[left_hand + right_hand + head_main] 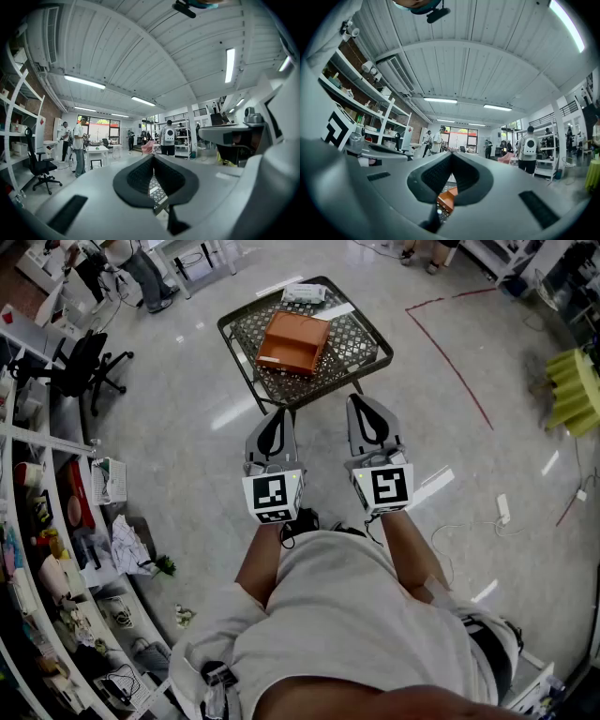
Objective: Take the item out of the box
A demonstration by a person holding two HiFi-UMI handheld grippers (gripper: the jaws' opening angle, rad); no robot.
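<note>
An orange box (293, 341) lies closed on a small black mesh table (361, 351) ahead of me. A white flat packet (305, 293) sits at the table's far edge. My left gripper (277, 413) and right gripper (363, 401) are held side by side just short of the table's near edge, both shut and empty. In the left gripper view the gripper (153, 161) has its jaws together, with mesh (157, 192) showing below them. The right gripper (452, 160) is likewise shut, and a corner of the orange box (447, 197) shows under its jaws.
Shelves full of clutter (42, 531) line the left side, with a black office chair (80, 367) near them. A yellow object (574, 390) stands at the right. A red line (450, 352) and a power strip (503, 509) are on the floor. People (79, 145) stand far off.
</note>
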